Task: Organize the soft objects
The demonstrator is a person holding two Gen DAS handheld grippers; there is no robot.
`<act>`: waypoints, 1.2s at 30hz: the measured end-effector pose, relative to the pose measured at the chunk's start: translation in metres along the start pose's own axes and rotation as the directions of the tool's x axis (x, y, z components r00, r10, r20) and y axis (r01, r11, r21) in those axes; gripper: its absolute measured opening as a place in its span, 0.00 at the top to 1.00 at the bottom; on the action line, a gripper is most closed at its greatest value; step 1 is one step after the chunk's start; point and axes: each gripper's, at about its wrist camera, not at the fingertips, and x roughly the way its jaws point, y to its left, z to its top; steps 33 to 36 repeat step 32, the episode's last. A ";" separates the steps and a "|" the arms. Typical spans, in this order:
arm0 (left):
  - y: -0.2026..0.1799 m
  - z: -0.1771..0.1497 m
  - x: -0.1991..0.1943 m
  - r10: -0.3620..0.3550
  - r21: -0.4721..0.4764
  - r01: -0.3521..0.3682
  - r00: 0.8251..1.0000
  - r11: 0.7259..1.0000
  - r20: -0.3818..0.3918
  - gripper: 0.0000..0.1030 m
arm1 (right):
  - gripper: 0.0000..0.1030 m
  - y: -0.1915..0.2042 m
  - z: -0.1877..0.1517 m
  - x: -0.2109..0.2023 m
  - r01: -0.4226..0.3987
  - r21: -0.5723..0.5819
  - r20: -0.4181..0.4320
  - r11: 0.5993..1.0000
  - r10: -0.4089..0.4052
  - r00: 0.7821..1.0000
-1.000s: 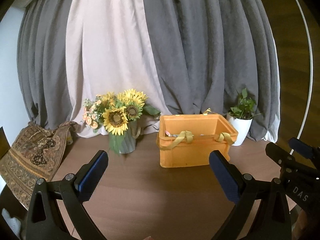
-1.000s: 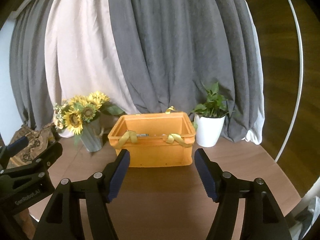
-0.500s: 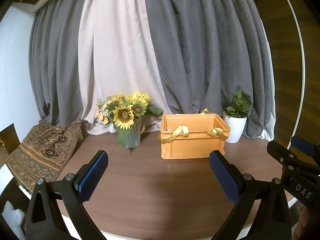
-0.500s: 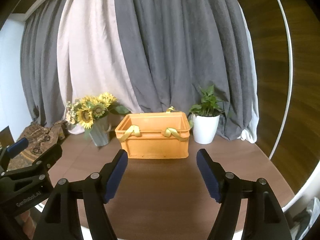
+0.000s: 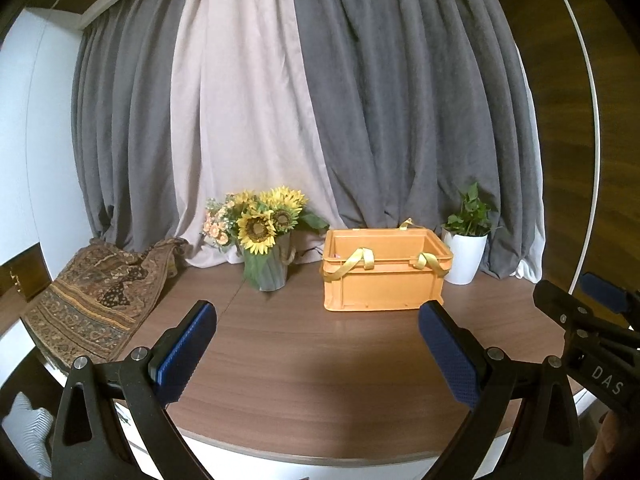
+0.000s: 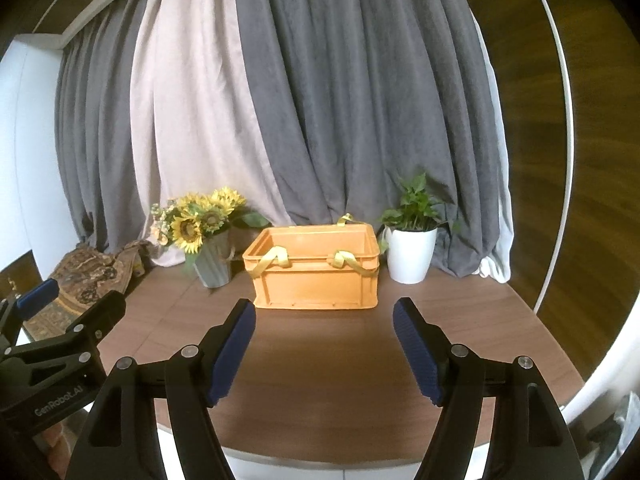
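An orange plastic crate (image 5: 384,276) (image 6: 316,272) stands at the back of the round brown table (image 5: 304,360) (image 6: 328,368). Yellow straps (image 5: 352,262) (image 6: 272,258) hang over its rim; what lies inside is hidden. A patterned brown cloth (image 5: 96,296) (image 6: 80,276) is draped over the table's left edge. My left gripper (image 5: 318,344) is open and empty, well in front of the crate. My right gripper (image 6: 324,340) is also open and empty, facing the crate's front wall from a distance.
A grey vase of sunflowers (image 5: 264,248) (image 6: 208,248) stands left of the crate and a white potted plant (image 5: 466,248) (image 6: 412,248) right of it. Grey and cream curtains (image 5: 320,100) hang behind. The table's near edge (image 5: 320,454) curves just below the grippers.
Both grippers have drawn back from the crate, which looks smaller and farther now. More of the table, its near edge and the patterned cloth show. Both stayed open and empty.
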 end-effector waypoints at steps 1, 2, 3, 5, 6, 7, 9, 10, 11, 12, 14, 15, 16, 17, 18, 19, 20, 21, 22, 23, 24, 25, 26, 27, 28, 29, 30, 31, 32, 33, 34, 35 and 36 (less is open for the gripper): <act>0.000 0.000 -0.002 0.000 0.000 0.000 1.000 1.000 0.001 0.00 | 0.30 0.000 -0.001 -0.001 0.000 0.002 0.001 1.000 0.000 1.000; 0.000 -0.001 -0.004 0.001 0.000 -0.001 1.000 1.000 0.002 0.00 | 0.30 -0.001 -0.001 -0.003 -0.001 0.002 0.001 1.000 0.001 1.000; -0.001 -0.001 -0.005 0.001 0.001 -0.001 1.000 1.000 0.003 0.00 | 0.30 -0.001 -0.002 -0.004 0.000 0.002 0.000 1.000 0.000 1.000; -0.002 -0.002 -0.009 0.002 0.003 -0.002 1.000 1.000 0.005 0.00 | 0.30 -0.001 -0.003 -0.007 0.000 0.003 0.002 1.000 0.000 1.000; -0.002 -0.002 -0.010 0.003 0.004 -0.003 1.000 1.000 0.005 0.00 | 0.30 -0.002 -0.003 -0.009 0.000 0.002 0.003 1.000 0.000 1.000; -0.002 -0.002 -0.010 0.004 0.005 -0.004 1.000 1.000 0.005 0.00 | 0.30 -0.002 -0.004 -0.011 0.002 0.003 0.005 1.000 -0.002 1.000; -0.004 -0.001 -0.011 0.008 0.008 -0.008 1.000 1.000 0.004 0.00 | 0.30 -0.003 -0.004 -0.010 0.001 0.006 0.004 1.000 -0.001 1.000; -0.004 -0.001 -0.012 0.009 0.008 -0.009 1.000 1.000 0.003 0.00 | 0.30 -0.004 -0.003 -0.011 0.001 0.007 0.003 1.000 -0.001 1.000; -0.004 -0.001 -0.012 0.009 0.008 -0.009 1.000 1.000 0.002 0.00 | 0.30 -0.004 -0.004 -0.011 0.001 0.007 0.004 1.000 -0.001 1.000; -0.004 -0.001 -0.012 0.009 0.009 -0.009 1.000 1.000 0.001 0.00 | 0.30 -0.005 -0.004 -0.013 0.002 0.007 0.004 1.000 -0.002 1.000; -0.005 -0.002 -0.013 0.011 0.008 -0.011 1.000 1.000 0.001 0.00 | 0.30 -0.005 -0.005 -0.014 0.003 0.006 0.005 1.000 -0.003 1.000; -0.005 -0.002 -0.015 0.010 0.009 -0.010 1.000 1.000 0.001 0.00 | 0.30 -0.005 -0.005 -0.015 0.005 0.006 0.006 1.000 -0.005 1.000; -0.005 -0.002 -0.016 0.011 0.009 -0.011 1.000 1.000 0.002 0.00 | 0.30 -0.004 -0.005 -0.014 0.005 0.007 0.007 1.000 -0.005 1.000; -0.005 -0.002 -0.016 0.013 0.008 -0.013 1.000 1.000 0.003 0.00 | 0.30 -0.005 -0.005 -0.015 0.004 0.008 0.008 1.000 -0.004 1.000; -0.006 -0.002 -0.017 0.013 0.009 -0.013 1.000 1.000 0.005 0.00 | 0.30 -0.006 -0.005 -0.016 0.005 0.008 0.009 1.000 -0.005 1.000; -0.006 -0.002 -0.018 0.014 0.011 -0.014 1.000 1.000 0.007 0.00 | 0.30 -0.006 -0.005 -0.018 0.005 0.009 0.011 1.000 -0.005 1.000; -0.006 -0.003 -0.018 0.013 0.011 -0.014 1.000 1.000 0.007 0.00 | 0.30 -0.007 -0.005 -0.019 0.004 0.009 0.012 1.000 -0.004 1.000; -0.006 -0.003 -0.018 0.012 0.011 -0.012 1.000 1.000 0.008 0.00 | 0.30 -0.008 -0.005 -0.019 0.008 0.006 0.013 1.000 -0.008 1.000; -0.006 -0.003 -0.019 0.011 0.011 -0.011 1.000 1.000 0.008 0.00 | 0.30 -0.008 -0.005 -0.019 0.009 0.007 0.013 1.000 -0.009 1.000; -0.007 -0.003 -0.019 0.010 0.011 -0.011 1.000 1.000 0.008 0.00 | 0.30 -0.008 -0.005 -0.020 0.009 0.008 0.013 1.000 -0.009 1.000; -0.007 -0.003 -0.020 0.009 0.011 -0.009 1.000 1.000 0.009 0.00 | 0.30 -0.009 -0.005 -0.021 0.008 0.008 0.013 1.000 -0.009 1.000; -0.007 -0.003 -0.020 0.007 0.011 -0.007 1.000 1.000 0.009 0.00 | 0.30 -0.008 -0.005 -0.020 0.009 0.006 0.013 1.000 -0.009 1.000; -0.007 -0.003 -0.019 0.006 0.012 -0.006 1.000 1.000 0.009 0.00 | 0.30 -0.009 -0.005 -0.020 0.009 0.006 0.014 1.000 -0.009 1.000; -0.007 -0.003 -0.019 0.005 0.012 -0.005 1.000 1.000 0.009 0.00 | 0.30 -0.010 -0.005 -0.021 0.010 0.005 0.014 1.000 -0.011 1.000; -0.007 -0.003 -0.019 0.003 0.012 -0.003 1.000 1.000 0.009 0.00 | 0.30 -0.011 -0.005 -0.022 0.012 0.005 0.015 1.000 -0.012 1.000; -0.007 -0.003 -0.020 0.002 0.012 -0.002 1.000 1.000 0.010 0.00 | 0.30 -0.012 -0.004 -0.023 0.014 0.007 0.015 1.000 -0.014 1.000; -0.007 -0.003 -0.020 0.000 0.013 0.000 1.000 1.000 0.009 0.00 | 0.30 -0.013 -0.004 -0.023 0.015 0.007 0.015 1.000 -0.015 1.000; -0.007 -0.003 -0.020 -0.001 0.014 0.001 1.000 1.000 0.009 0.00 | 0.30 -0.013 -0.004 -0.024 0.016 0.008 0.015 1.000 -0.016 1.000; -0.008 -0.003 -0.020 -0.002 0.015 0.002 1.000 1.000 0.009 0.00 | 0.30 -0.014 -0.004 -0.024 0.016 0.008 0.015 1.000 -0.016 1.000; -0.008 -0.003 -0.020 -0.002 0.015 0.002 1.000 1.000 0.009 0.00 | 0.30 -0.014 -0.004 -0.024 0.016 0.008 0.015 1.000 -0.016 1.000; -0.008 -0.003 -0.020 -0.002 0.015 0.002 1.000 1.000 0.009 0.00 | 0.30 -0.014 -0.004 -0.024 0.016 0.008 0.015 1.000 -0.016 1.000; -0.008 -0.003 -0.020 -0.002 0.015 0.002 1.000 1.000 0.009 0.00 | 0.30 -0.014 -0.004 -0.024 0.016 0.008 0.015 1.000 -0.016 1.000; -0.008 -0.003 -0.020 -0.002 0.015 0.002 1.000 1.000 0.009 0.00 | 0.30 -0.014 -0.004 -0.024 0.016 0.008 0.015 1.000 -0.016 1.000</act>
